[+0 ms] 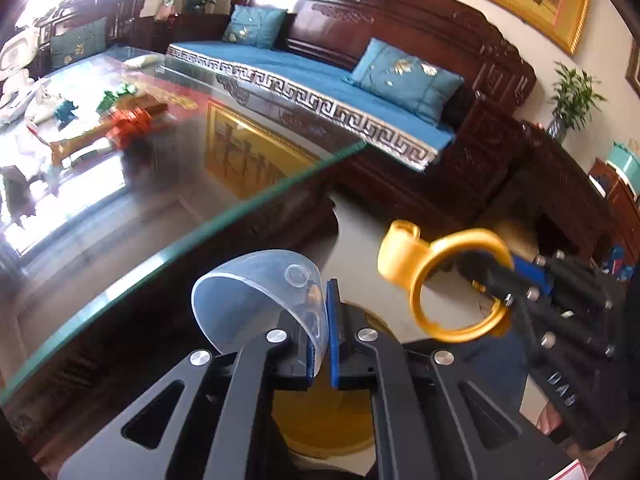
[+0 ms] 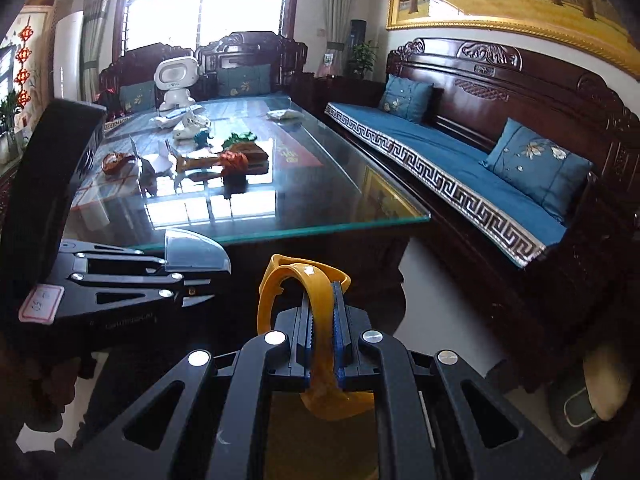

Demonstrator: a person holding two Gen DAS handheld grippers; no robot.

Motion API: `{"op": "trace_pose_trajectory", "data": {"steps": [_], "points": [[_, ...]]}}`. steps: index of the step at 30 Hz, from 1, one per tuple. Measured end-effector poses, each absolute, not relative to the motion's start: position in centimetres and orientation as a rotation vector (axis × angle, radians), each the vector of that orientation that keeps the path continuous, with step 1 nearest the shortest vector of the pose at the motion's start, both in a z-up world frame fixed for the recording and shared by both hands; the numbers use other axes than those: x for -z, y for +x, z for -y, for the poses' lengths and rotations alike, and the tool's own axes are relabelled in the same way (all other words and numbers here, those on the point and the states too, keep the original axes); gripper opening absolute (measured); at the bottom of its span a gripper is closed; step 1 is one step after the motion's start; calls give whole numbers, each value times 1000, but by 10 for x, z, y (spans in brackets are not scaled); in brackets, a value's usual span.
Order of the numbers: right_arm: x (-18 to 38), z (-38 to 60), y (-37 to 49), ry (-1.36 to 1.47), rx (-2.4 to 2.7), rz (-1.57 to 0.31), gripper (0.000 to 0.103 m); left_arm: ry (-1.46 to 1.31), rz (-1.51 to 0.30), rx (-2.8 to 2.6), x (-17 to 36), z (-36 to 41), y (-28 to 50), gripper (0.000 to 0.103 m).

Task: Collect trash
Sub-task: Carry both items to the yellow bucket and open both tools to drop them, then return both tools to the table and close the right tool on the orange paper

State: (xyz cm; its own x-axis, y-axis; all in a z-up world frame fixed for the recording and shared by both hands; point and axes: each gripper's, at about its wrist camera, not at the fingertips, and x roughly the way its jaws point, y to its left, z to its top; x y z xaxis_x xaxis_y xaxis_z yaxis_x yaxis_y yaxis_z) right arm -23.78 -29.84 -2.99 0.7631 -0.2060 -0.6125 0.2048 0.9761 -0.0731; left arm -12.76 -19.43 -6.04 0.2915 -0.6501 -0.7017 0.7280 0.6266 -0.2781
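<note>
Just off the worktop's [image 1: 256,208] near edge, left hand-held gripper [image 1: 323,320] pinches a clear plastic cup [image 1: 256,300] by its thin, flimsy wall; right hand-held gripper [image 2: 322,332] clamps a yellow ring [image 2: 296,292], probably light, stiff plastic.

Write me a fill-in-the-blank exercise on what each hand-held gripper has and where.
1. The left hand-held gripper is shut on a clear plastic ____.
2. The right hand-held gripper is shut on a plastic ring whose colour is ____.
3. Both pieces are held beyond the edge of the ____-topped table.
4. On the table's far end stands a small white toy ____.

Missing words: dome; yellow; glass; robot
</note>
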Motion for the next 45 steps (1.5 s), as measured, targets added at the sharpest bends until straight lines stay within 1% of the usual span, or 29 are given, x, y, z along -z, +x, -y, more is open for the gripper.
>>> {"op": "trace_pose_trajectory", "data": {"steps": [5,10,11,12,14,15,24,36,41,45], "points": [[72,301,-263,37,253,-754,8,140,-917,922,83,198,-158,6],[97,301,-268,30,290,-820,9,163,-926,938,91,199,-168,6],[100,302,-267,26,306,-828,15,166,-927,944,92,200,-169,6],[101,301,-265,19,317,-833,32,167,-927,949,92,202,-171,6],[102,301,-263,11,335,-823,50,169,-937,959,94,204,-171,6],[103,303,-261,11,335,-824,51,170,-943,964,95,205,-171,6],[85,326,-265,43,374,-758,52,184,-983,1004,104,223,-167,6],[72,360,-268,69,412,-734,52,250,-1049,1084,123,282,-170,7],[71,374,-264,90,411,-726,52,296,-1049,1098,128,299,-174,19],[71,380,-261,97,408,-723,52,311,-1057,1108,130,309,-174,24]]}}
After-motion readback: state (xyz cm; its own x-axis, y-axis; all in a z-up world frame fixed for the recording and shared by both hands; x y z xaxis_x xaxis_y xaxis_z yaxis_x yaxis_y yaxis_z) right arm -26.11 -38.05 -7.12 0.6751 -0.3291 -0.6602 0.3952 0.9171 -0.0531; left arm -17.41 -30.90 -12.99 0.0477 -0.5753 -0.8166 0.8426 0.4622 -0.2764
